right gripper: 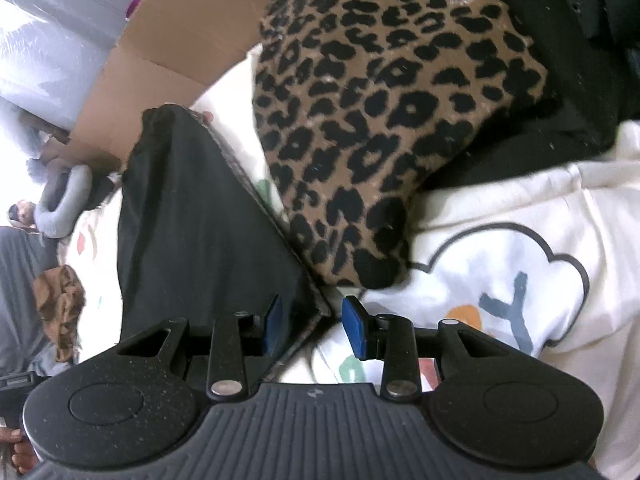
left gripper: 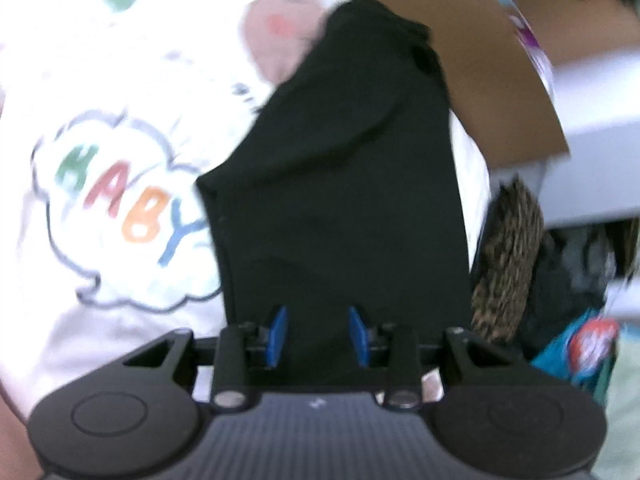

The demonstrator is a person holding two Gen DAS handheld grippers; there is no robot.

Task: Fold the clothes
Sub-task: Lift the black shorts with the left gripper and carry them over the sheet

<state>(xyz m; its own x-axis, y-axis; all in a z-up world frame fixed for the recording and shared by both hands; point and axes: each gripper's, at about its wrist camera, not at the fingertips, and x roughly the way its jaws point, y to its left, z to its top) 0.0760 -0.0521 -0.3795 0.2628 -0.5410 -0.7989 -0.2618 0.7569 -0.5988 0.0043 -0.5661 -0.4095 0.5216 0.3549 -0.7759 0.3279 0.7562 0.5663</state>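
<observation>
A black garment [left gripper: 340,184] is seen stretched between the two hand-held grippers above a white printed sheet [left gripper: 120,80], so the fold is judged to be in its middle stage: the cloth has been picked up at two places but is not yet laid flat or doubled over. A leopard-print garment [right gripper: 380,120] lies heaped in the upper centre of the right wrist view, with more dark clothing [right gripper: 560,40] in the upper right, and these appear unfolded; most of the task is therefore judged to remain.

In the left wrist view the black garment fills the centre of the frame, running from the upper middle down between the blue pads of the left hand-held gripper [left gripper: 318,336]. The pads stand partly apart with cloth between them; the fabric looks gripped, though the frame is blurred and actual pressure on it cannot be confirmed with certainty.

In the right wrist view the garment occupies the left centre, and its hemmed corner comes down between the pads of the right hand-held gripper [right gripper: 316,326]. The left pad lies against the cloth, while the right pad appears to stand clear of it, so a clamp cannot be told here. A cardboard box [right gripper: 160,60] stands at upper left.
</observation>
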